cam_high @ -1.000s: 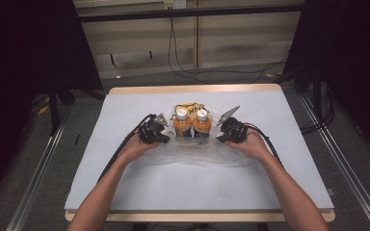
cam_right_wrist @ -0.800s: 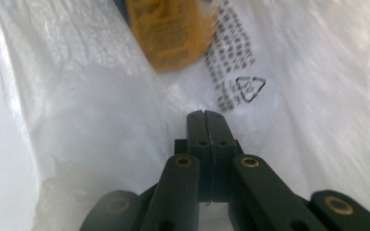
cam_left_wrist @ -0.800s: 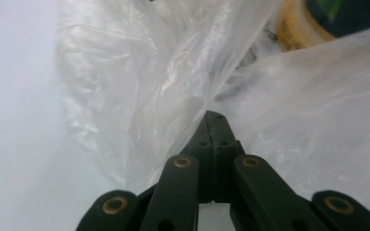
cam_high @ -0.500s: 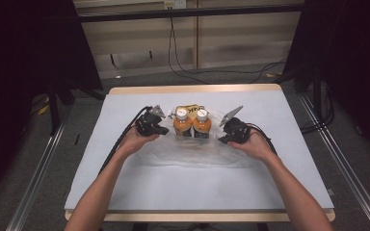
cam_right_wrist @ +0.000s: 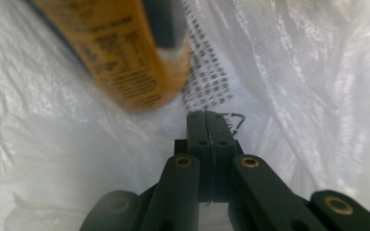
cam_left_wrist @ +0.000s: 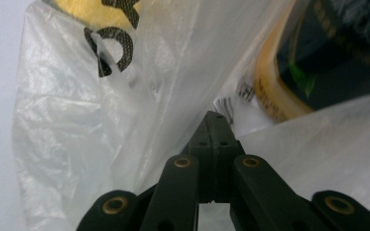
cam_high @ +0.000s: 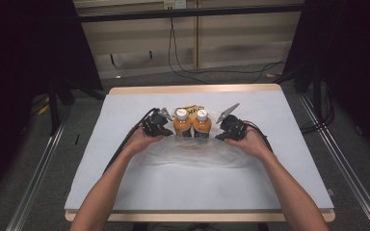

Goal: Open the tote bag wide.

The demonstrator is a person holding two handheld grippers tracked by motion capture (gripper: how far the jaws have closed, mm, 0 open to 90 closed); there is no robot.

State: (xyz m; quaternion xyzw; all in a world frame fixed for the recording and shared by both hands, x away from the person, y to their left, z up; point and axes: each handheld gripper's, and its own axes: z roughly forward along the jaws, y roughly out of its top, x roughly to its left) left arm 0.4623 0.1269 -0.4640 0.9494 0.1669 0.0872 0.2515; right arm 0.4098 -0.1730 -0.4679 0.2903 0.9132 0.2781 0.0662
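Note:
Two orange bottles with white caps [cam_high: 192, 123] stand side by side at the table's middle, inside the mouth of a clear plastic bag [cam_high: 192, 151] that spreads toward the person. A yellow packet [cam_high: 189, 109] lies behind them. My left gripper [cam_high: 160, 126] is just left of the bottles, jaws shut on the bag's film [cam_left_wrist: 139, 96]. My right gripper [cam_high: 225, 129] is just right of them, jaws pressed together on the bag's film [cam_right_wrist: 289, 77]. An orange bottle [cam_right_wrist: 120, 53] looms close in the right gripper view, and a bottle's label edge [cam_left_wrist: 289, 82] in the left gripper view.
The white table top [cam_high: 289, 120] has a wooden rim. Cables [cam_high: 125, 142] trail from each gripper back along the forearms. Metal rails [cam_high: 38, 168] run along both sides of the table on the floor.
Both grippers have shifted slightly toward the person and down beside the bottles, still holding the bag's edges. The bottles stay in place.

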